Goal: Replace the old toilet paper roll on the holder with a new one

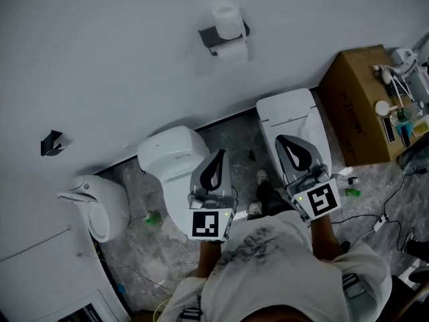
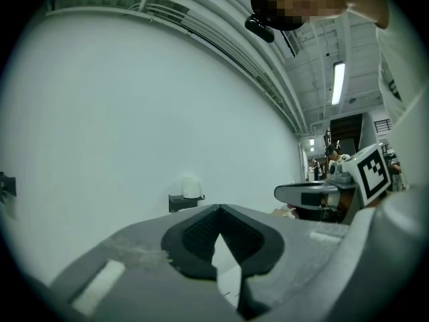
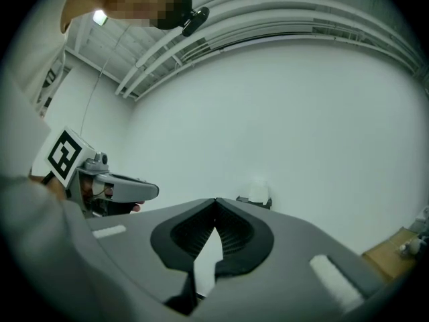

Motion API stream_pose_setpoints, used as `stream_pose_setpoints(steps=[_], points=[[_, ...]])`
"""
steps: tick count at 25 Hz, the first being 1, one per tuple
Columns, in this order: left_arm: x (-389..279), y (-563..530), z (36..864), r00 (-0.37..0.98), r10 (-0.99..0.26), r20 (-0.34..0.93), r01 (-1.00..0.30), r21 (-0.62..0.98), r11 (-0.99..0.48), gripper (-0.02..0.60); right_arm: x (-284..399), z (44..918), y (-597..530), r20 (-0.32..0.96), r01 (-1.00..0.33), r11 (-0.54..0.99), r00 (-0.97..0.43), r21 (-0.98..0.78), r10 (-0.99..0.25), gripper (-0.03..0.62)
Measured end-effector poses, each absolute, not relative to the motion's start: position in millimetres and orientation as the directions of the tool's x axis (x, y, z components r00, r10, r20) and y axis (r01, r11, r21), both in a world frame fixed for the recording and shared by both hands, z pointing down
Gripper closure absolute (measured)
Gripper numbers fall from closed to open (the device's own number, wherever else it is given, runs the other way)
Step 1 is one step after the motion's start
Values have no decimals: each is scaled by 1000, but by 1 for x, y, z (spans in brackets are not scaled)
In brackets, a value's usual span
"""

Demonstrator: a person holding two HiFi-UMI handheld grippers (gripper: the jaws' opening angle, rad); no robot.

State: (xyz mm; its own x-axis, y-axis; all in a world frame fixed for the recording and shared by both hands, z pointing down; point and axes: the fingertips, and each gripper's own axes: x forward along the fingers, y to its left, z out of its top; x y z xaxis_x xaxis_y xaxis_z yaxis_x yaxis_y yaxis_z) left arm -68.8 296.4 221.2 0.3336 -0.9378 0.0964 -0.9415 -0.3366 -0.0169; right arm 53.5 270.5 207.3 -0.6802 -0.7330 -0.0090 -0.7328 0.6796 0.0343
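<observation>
Both of my grippers are closed with nothing between their jaws. My left gripper [image 1: 216,163] and my right gripper [image 1: 289,147] are held side by side, level and aimed at the wall. I judge that this keeps the holder [image 1: 218,39] in front of both of them as I approach.

The holder is fixed to the wall, well apart from my grippers. A toilet paper roll [image 1: 226,20] stands upright on top of it, probably parked there as the spare. More white paper [image 1: 235,51] hangs just under the holder. I take that to be the old roll on its bar, though it is too small to be sure.

Below the holder, two toilets [image 1: 175,154] stand on the floor. Nothing has been removed yet, so the swap has not begun.
</observation>
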Motion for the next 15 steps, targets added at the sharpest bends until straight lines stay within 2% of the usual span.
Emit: stream_pose_setpoints(steps=[15], points=[[-70,179,232,248,-957,151,-967,-19,-253,581,58,222,142,26,-691,723,-722,5,-691,592]])
